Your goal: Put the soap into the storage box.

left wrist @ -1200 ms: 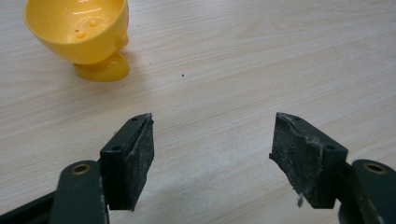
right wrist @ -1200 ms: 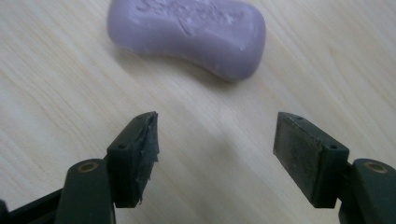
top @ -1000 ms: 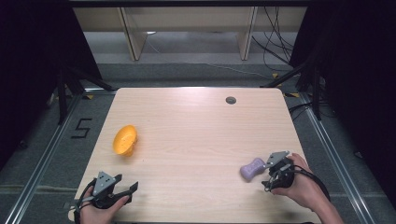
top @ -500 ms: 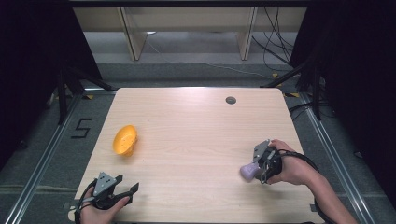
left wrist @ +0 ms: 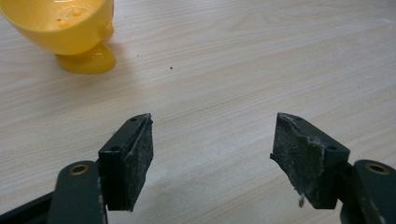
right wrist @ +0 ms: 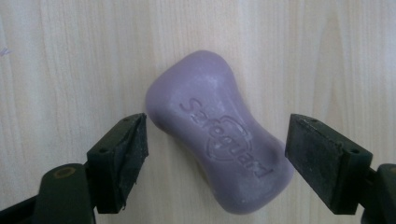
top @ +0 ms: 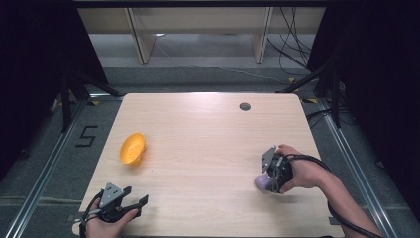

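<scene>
A purple bar of soap (top: 260, 183) lies flat on the wooden table (top: 208, 144) at the front right. My right gripper (top: 268, 180) points down over it. In the right gripper view the soap (right wrist: 219, 154) lies slantwise between the pads (right wrist: 125, 156) of the right gripper (right wrist: 217, 140), which do not press on it; these jaws have just been opening. At the front left corner, my left gripper (top: 136, 194) lies low and open. A yellow footed bowl (top: 132, 148) lies tipped on its side ahead of it. The left gripper (left wrist: 212, 140) has nothing between its fingers, with the bowl (left wrist: 65, 23) beyond.
A small dark round hole (top: 244, 106) sits in the table near its far edge. Dark frames and cables stand on the floor to both sides, and pale shelf legs (top: 138, 39) rise behind the table.
The right hand has moved left onto the soap and turned to point down at it, and its jaws stand wider. The left gripper and the bowl have stayed put.
</scene>
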The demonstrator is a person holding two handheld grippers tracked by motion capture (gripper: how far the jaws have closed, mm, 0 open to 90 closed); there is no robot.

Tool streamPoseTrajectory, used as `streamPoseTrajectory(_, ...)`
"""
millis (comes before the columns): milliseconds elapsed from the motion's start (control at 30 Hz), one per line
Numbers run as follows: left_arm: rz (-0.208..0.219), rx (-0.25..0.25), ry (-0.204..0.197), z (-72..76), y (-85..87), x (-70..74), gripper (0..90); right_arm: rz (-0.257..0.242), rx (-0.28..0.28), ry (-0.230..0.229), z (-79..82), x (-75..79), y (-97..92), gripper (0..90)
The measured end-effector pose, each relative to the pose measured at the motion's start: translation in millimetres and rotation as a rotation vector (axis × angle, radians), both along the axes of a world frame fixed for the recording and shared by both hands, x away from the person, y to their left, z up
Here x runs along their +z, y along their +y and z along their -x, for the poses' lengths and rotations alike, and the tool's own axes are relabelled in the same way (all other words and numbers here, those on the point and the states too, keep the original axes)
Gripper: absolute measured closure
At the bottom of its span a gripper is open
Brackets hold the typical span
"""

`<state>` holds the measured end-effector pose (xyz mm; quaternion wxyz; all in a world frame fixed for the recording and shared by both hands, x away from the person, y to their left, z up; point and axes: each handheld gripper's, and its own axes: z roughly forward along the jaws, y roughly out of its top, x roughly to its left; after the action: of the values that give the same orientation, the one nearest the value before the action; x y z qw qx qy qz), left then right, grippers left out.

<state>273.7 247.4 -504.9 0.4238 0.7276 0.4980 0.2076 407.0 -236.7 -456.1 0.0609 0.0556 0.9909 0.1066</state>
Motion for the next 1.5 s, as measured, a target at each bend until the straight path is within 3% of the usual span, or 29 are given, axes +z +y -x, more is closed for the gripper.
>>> streamPoseTrajectory(67, -0.008, -0.005, -0.002, 0.0, -0.2, 0.4, 28.5, 0.023, -0.009, 0.018, 0.1, -1.8, 2.7, 21.7)
streamPoseTrajectory(133, -0.008, -0.010, -0.004, -0.1, -0.1, 0.3, 28.5, 0.023, 0.046, 0.014, -2.9, -5.0, 4.6, 20.4)
streamPoseTrajectory(167, -0.008, -0.009, -0.004, -0.1, -0.1, 0.3, 28.5, 0.033, 0.023, 0.018, -2.5, -5.6, 5.1, 20.3)
streamPoseTrajectory(233, -0.008, -0.010, -0.001, -0.2, 0.1, 0.1, 28.5, 0.050, 0.045, 0.004, -5.4, -6.4, 5.1, 19.9)
streamPoseTrajectory(267, -0.006, -0.010, -0.003, -0.3, 0.0, 0.0, 28.5, 0.065, -0.010, 0.012, -2.2, -6.5, 5.3, 19.5)
streamPoseTrajectory(300, -0.008, -0.011, -0.003, -0.2, -0.1, 0.2, 28.5, 0.068, -0.005, 0.011, -2.7, -7.8, 5.7, 18.7)
streamPoseTrajectory(367, -0.002, -0.005, 0.001, 0.0, -1.0, -0.1, 28.5, 0.042, 0.060, 0.016, -6.3, -11.3, 8.0, 18.3)
streamPoseTrajectory(400, -0.010, -0.006, -0.002, 0.2, -1.1, 0.3, 28.5, 0.047, 0.026, 0.027, -5.0, -11.5, 8.1, 18.9)
streamPoseTrajectory(433, -0.007, -0.013, -0.004, 0.0, -1.0, 0.2, 28.5, 0.055, 0.025, 0.029, -5.4, -12.2, 8.5, 20.6)
streamPoseTrajectory(500, -0.008, -0.015, -0.004, 0.0, -0.8, 0.4, 28.5, 0.082, 0.073, 0.018, -9.2, -14.6, 8.1, 23.0)
streamPoseTrajectory(533, -0.007, -0.014, -0.003, 0.0, -0.7, 0.3, 28.5, 0.087, 0.039, 0.042, -7.0, -17.6, 8.3, 24.1)
streamPoseTrajectory(567, -0.006, -0.013, -0.002, 0.0, -0.7, 0.2, 28.5, 0.106, 0.049, 0.037, -8.8, -18.7, 7.5, 26.5)
streamPoseTrajectory(667, -0.007, -0.011, -0.002, -0.1, -0.4, 0.2, 28.5, 0.125, -0.003, 0.044, -9.4, -18.6, 5.6, 35.6)
streamPoseTrajectory(733, -0.008, -0.004, -0.002, 0.2, -1.2, 0.3, 28.5, 0.102, -0.037, 0.060, -10.3, -19.1, 4.8, 39.1)
streamPoseTrajectory(767, -0.009, -0.004, -0.001, 0.2, -1.3, 0.4, 28.5, 0.118, -0.081, 0.059, -8.7, -17.3, 4.1, 42.6)
streamPoseTrajectory(800, -0.008, -0.009, -0.003, 0.0, -1.2, 0.2, 28.5, 0.111, -0.062, 0.068, -11.2, -17.3, 4.1, 46.0)
streamPoseTrajectory(833, -0.008, -0.008, -0.002, 0.1, -1.3, 0.2, 28.5, 0.111, -0.092, 0.073, -10.8, -16.9, 4.4, 48.2)
streamPoseTrajectory(1133, -0.007, -0.010, -0.003, 0.0, -1.3, 0.1, 28.5, 0.089, -0.208, 0.089, -10.7, -16.5, 3.7, 50.0)
streamPoseTrajectory(1200, -0.008, -0.010, -0.001, 0.0, -1.4, 0.0, 28.5, 0.073, -0.203, 0.087, -11.6, -17.1, 3.5, 50.0)
streamPoseTrajectory(1233, -0.010, -0.010, 0.000, 0.0, -1.3, 0.0, 28.6, 0.076, -0.239, 0.094, -9.9, -16.6, 3.7, 50.1)
streamPoseTrajectory(1267, -0.010, -0.010, 0.000, 0.0, -1.3, 0.0, 28.6, 0.057, -0.259, 0.113, -8.9, -16.4, 4.0, 50.0)
streamPoseTrajectory(1333, -0.010, -0.011, -0.002, 0.0, -1.3, -0.1, 28.6, 0.057, -0.286, 0.091, -9.2, -16.0, 3.5, 50.1)
streamPoseTrajectory(1500, -0.011, -0.014, -0.003, 0.1, -1.6, -0.1, 28.6, -0.001, -0.356, 0.106, -8.8, -13.6, 3.3, 50.2)
